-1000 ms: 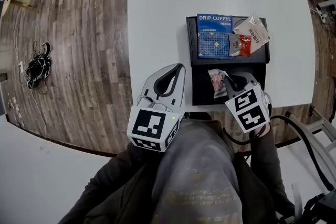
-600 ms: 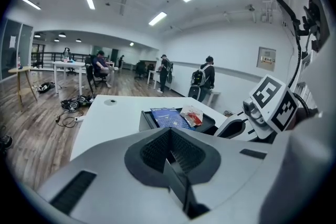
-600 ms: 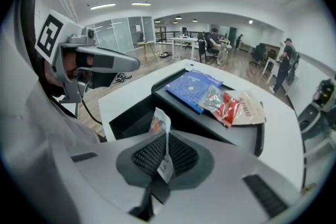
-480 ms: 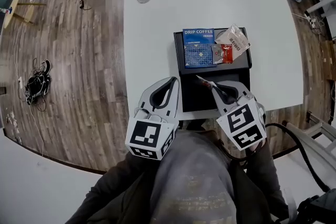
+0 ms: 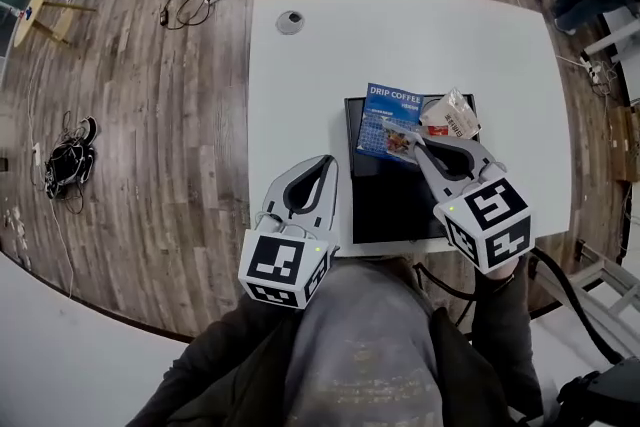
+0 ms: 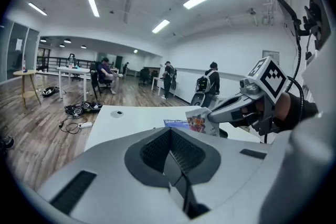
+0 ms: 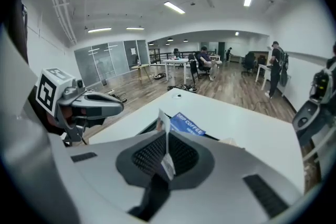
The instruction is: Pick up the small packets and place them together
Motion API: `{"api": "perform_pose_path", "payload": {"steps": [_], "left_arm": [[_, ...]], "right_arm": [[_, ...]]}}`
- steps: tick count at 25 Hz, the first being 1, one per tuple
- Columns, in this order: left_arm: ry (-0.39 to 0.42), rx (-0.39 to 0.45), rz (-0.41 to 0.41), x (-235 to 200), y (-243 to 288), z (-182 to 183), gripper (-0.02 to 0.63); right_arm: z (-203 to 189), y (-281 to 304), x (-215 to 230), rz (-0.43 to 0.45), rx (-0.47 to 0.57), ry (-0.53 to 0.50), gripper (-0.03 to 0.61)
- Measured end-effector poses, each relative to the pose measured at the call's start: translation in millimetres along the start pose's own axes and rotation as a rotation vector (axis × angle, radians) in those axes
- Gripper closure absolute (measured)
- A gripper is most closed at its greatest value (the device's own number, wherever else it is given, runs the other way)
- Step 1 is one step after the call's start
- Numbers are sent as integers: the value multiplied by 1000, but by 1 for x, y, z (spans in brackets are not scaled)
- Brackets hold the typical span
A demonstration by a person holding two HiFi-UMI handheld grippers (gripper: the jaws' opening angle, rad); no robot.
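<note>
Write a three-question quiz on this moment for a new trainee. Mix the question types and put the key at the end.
1. True or false: the left gripper holds a packet.
2. What is the right gripper clamped on? A) a pen B) a small printed packet C) nothing
3. What does the blue DRIP COFFEE packet lie on?

Key
1. False. Its jaws are together with nothing between them.
2. B
3. The black tray.
</note>
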State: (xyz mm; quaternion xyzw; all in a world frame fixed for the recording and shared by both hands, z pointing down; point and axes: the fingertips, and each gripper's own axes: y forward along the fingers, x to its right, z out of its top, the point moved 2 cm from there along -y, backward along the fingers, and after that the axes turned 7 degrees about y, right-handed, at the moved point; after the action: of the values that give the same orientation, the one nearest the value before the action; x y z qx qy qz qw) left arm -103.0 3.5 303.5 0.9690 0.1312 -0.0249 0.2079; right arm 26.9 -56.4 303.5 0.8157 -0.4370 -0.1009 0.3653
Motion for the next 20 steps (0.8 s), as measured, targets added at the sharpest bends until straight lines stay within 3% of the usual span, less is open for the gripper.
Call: {"api": "perform_pose_path", "payload": {"steps": [7,20], "left_arm": [[-23,-41,8,-18,16,-4,611],[-25,-70,17,-24,24,-11,611]], "right_arm": [[11,25,26,-13,-24,48,557],[9,46,49,-158,-4,-27,439]]}}
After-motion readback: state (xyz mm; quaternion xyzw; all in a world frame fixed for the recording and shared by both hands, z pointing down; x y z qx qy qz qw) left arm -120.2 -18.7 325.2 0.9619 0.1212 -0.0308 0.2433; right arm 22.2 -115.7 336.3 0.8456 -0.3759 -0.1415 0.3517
